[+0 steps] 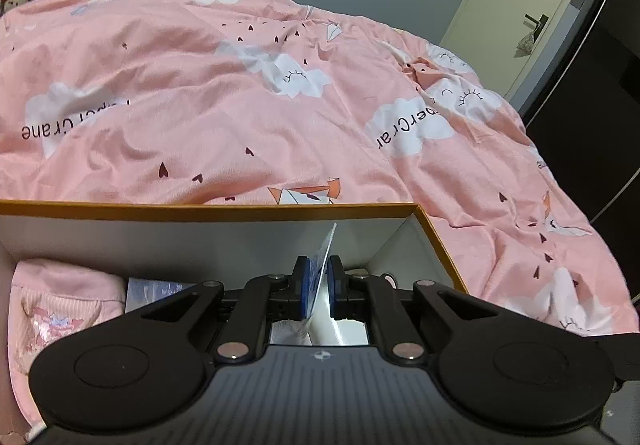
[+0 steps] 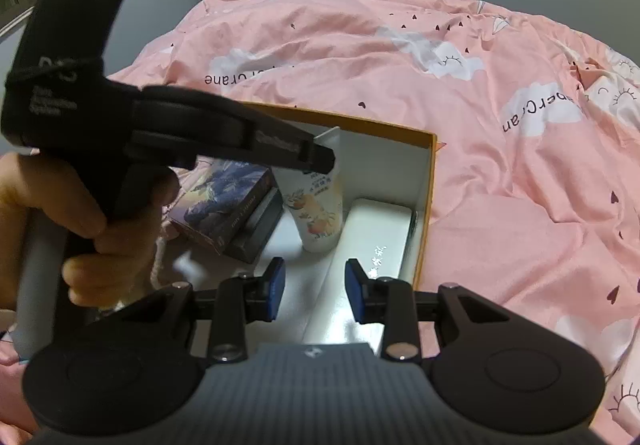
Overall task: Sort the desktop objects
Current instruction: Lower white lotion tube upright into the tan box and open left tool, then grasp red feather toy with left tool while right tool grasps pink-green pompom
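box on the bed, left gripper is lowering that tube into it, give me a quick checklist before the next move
1. Left gripper on the tube: ok, the blue pads pinch its flat crimped end.
2. Tube inside the box walls: ok, it hangs within the orange rim.
3. Tube bottom resting on the box floor: cannot tell, though it seems close.
4. Landing spot free: ok, the tube sits between the books and the white case.
5. Right gripper out of the way: ok, open and empty, nearer the camera than the tube.
6. Pink cloth item clear of the tube: ok, it lies at the box's far left.
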